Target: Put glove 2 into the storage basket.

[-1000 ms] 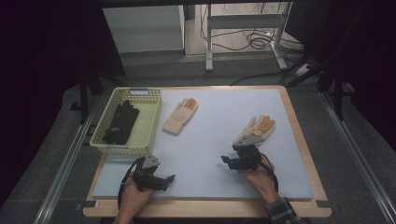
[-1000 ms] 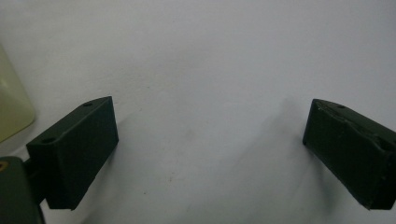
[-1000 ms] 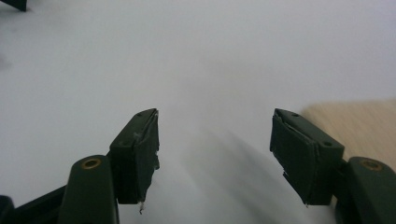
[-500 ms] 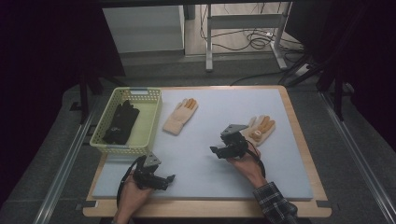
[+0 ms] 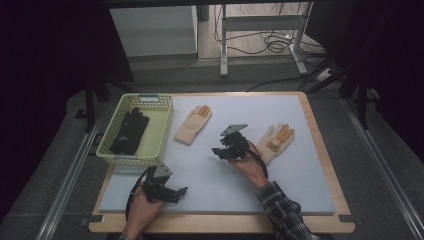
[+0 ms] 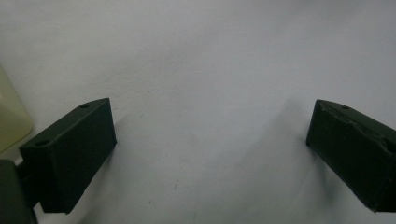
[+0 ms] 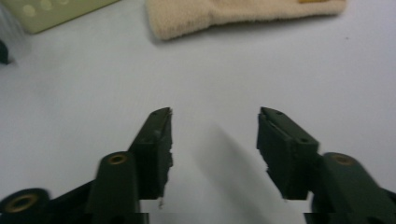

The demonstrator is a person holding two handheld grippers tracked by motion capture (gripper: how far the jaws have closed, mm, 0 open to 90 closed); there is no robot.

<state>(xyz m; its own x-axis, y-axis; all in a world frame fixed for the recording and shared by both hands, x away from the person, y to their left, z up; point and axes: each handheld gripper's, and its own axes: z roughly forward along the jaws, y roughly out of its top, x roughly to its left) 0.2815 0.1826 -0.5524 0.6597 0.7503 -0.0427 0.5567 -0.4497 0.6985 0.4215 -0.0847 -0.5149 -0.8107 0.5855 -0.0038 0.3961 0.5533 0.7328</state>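
Cream glove (image 7: 243, 16) just ahead of half-closed, empty right tool (image 7: 215, 140); left tool (image 6: 210, 154) wide open.

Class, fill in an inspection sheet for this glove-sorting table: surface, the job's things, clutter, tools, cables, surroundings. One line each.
Surface: pale grey mat on a wooden board, bare where the tools work.
Job's things: middle glove, tan, flat beside the basket; right glove, tan, flat near the mat's right side; black gloves inside the basket.
Clutter: nothing seen.
Tools: left tool open over bare mat, holding nothing; right tool between the two tan gloves, jaws apart and just been closing, nothing between them.
Cables: a black one trails from each tool; loose coil on the floor behind.
Surroundings: dark, metal frame legs beyond the table.
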